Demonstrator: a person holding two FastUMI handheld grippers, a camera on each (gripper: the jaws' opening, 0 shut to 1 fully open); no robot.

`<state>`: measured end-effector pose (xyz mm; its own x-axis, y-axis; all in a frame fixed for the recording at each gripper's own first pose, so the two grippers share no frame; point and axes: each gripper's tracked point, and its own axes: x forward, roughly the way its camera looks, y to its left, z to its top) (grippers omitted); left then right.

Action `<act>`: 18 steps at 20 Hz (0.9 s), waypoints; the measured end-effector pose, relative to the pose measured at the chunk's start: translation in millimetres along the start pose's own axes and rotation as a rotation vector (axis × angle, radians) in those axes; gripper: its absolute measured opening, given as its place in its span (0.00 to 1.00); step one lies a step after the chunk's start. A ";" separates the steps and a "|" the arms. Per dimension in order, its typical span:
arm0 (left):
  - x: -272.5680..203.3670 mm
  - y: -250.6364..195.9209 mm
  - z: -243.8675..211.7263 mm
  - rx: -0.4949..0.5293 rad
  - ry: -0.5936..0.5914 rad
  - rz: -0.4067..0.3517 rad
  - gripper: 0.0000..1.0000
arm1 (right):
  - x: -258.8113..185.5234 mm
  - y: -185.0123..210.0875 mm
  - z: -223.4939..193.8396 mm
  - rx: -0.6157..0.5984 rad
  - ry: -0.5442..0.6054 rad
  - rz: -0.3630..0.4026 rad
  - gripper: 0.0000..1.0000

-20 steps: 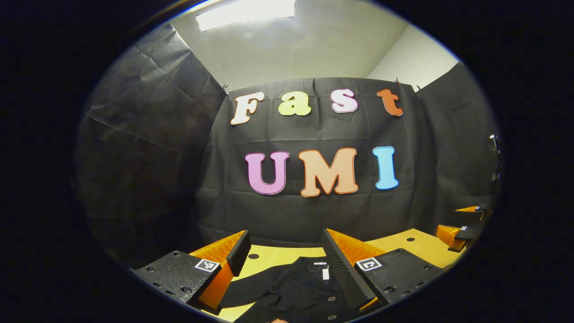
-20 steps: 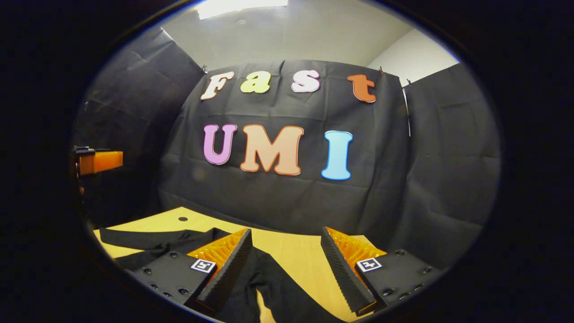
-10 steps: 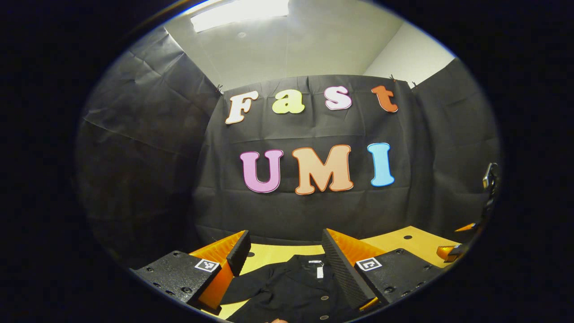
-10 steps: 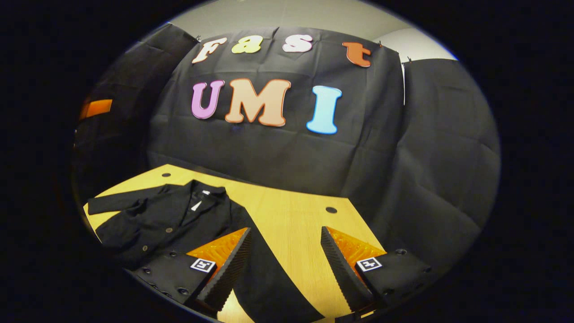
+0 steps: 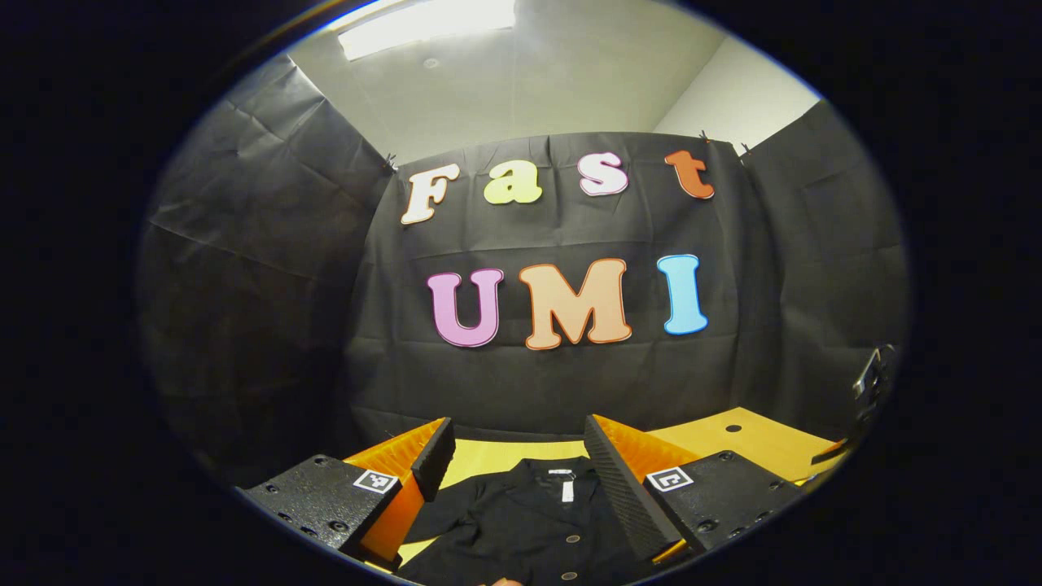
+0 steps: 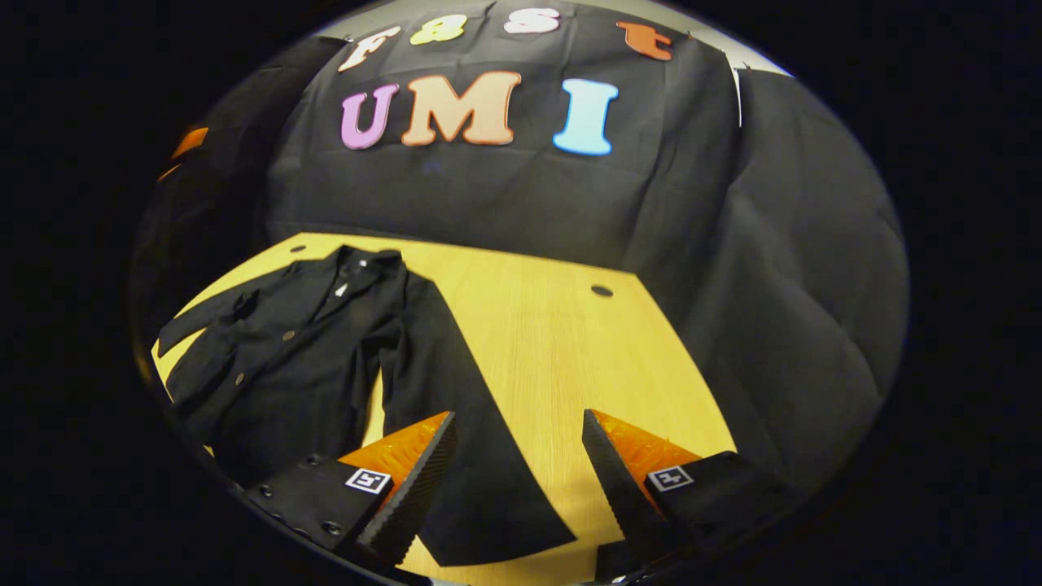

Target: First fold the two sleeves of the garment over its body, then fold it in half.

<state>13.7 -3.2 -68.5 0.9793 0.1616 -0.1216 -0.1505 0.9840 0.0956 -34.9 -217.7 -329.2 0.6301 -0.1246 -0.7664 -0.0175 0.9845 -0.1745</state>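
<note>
Black cloth of the jacket [image 6: 301,358] is lying flat and buttoned on the wooden table [image 6: 553,342], collar toward the booth's back wall, one sleeve [image 6: 464,431] stretching out toward us. We are holding the right gripper [image 6: 518,476] wide open above the table, the sleeve's cuff end lying between its spread fingers. We are holding the left gripper [image 5: 517,480] open too, above the jacket's collar [image 5: 562,472] and buttons.

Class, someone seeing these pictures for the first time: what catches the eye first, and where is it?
A black jacket lies spread flat on the left part of the yellow table, one sleeve reaching toward the right gripper, which is open. In the left gripper view, the left gripper is open above the jacket's collar.
</note>
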 end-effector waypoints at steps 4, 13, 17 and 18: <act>-2.8 -12.3 -2.3 0.001 0.007 0.000 0.95 | 5.6 -2.0 -49.6 -0.028 0.152 0.011 0.99; -9.4 -29.7 -0.3 0.009 0.002 0.008 0.95 | 16.8 -11.2 -103.4 -0.001 0.321 0.046 0.99; -13.7 -30.6 -5.2 0.013 0.013 0.017 0.96 | 14.1 -10.5 -114.8 0.086 0.370 0.108 0.99; -14.8 -28.9 -7.2 0.010 0.017 0.021 0.96 | 11.9 -12.7 -115.2 0.105 0.376 0.107 0.98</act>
<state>2.6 -33.6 -76.6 0.9735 0.1833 -0.1366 -0.1692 0.9796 0.1085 -116.7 -246.0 -407.4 0.3004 -0.0382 -0.9530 0.0246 0.9992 -0.0323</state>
